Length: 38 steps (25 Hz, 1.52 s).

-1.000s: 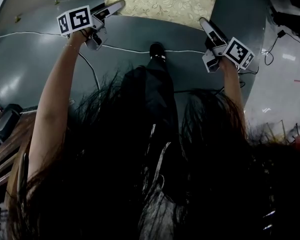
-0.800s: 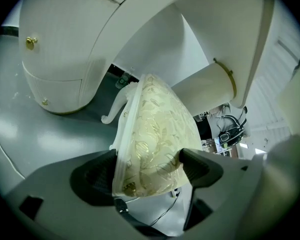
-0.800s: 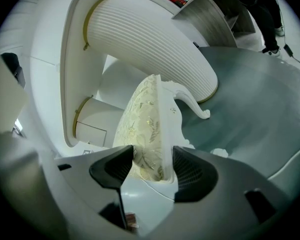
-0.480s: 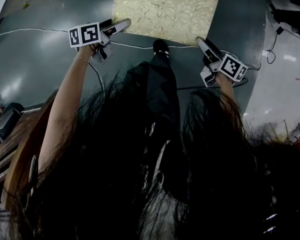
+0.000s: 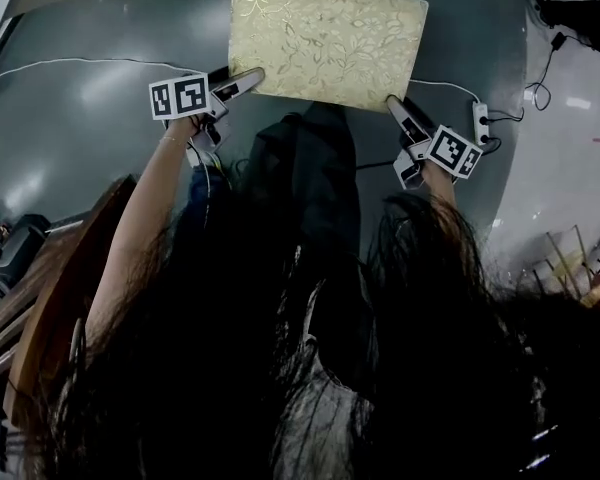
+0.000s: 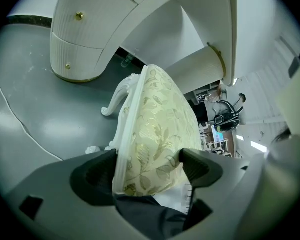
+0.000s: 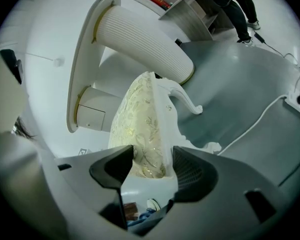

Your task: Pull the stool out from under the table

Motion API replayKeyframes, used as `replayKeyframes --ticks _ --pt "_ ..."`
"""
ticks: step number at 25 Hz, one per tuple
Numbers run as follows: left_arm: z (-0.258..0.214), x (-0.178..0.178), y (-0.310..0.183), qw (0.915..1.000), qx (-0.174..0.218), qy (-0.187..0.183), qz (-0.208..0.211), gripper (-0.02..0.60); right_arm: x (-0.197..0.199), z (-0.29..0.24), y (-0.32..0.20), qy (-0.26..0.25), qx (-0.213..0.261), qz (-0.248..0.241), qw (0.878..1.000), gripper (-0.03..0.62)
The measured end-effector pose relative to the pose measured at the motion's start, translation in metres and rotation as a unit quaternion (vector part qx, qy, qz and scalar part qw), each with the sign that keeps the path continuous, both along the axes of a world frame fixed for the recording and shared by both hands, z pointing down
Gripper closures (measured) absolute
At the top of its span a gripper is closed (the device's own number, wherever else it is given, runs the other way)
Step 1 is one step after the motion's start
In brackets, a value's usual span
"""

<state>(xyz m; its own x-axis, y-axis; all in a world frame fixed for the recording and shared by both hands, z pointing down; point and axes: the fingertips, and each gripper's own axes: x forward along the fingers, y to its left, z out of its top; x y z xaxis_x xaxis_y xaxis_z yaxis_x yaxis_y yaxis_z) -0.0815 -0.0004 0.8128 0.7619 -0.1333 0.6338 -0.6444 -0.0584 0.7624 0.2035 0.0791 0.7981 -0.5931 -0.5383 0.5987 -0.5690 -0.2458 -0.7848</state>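
Note:
The stool (image 5: 325, 38) has a gold floral cushion and white carved legs. It stands on the grey floor at the top of the head view, its whole seat in sight. My left gripper (image 5: 248, 78) is shut on the seat's near left corner. My right gripper (image 5: 395, 108) is shut on the near right corner. In the left gripper view the cushion (image 6: 160, 134) fills the gap between the jaws of that gripper (image 6: 147, 171). The right gripper view shows the seat edge (image 7: 142, 119) pinched in the same way by the other gripper (image 7: 150, 166).
The white table's fluted pedestal (image 6: 85, 39) rises just beyond the stool, as does its curved leg (image 7: 140, 39). A white cable (image 5: 70, 63) and a power strip (image 5: 480, 123) lie on the floor. Wooden furniture (image 5: 50, 308) stands at my left. My dark trouser leg (image 5: 310, 198) is between the arms.
The stool has slid toward me and out from under the table, so its whole seat now shows. Both grippers came back with it, still clamped on the near corners.

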Motion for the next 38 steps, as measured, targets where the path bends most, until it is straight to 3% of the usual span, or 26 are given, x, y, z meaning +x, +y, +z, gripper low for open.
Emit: replayKeyframes --ticks 10,16,22,30,38 --pt "0.006 0.001 0.013 0.9979 -0.056 -0.016 0.026 0.175 0.001 0.004 0.010 0.015 -0.054 0.011 0.998 0.335" --pt "0.007 0.000 0.016 0.9989 -0.040 -0.018 0.015 0.175 0.006 0.004 0.010 0.041 -0.071 0.006 0.997 0.335" --pt "-0.007 -0.013 0.020 0.9979 -0.058 -0.019 0.022 0.178 -0.003 -0.023 0.001 0.076 -0.058 -0.015 0.995 0.335" --pt "-0.068 -0.023 -0.004 0.9988 0.011 -0.019 0.044 0.178 -0.031 -0.096 -0.046 0.085 -0.004 -0.044 0.995 0.335" --pt "-0.160 0.018 -0.014 0.9945 0.078 0.016 0.067 0.179 -0.055 -0.169 -0.091 0.103 0.054 -0.070 0.991 0.335"
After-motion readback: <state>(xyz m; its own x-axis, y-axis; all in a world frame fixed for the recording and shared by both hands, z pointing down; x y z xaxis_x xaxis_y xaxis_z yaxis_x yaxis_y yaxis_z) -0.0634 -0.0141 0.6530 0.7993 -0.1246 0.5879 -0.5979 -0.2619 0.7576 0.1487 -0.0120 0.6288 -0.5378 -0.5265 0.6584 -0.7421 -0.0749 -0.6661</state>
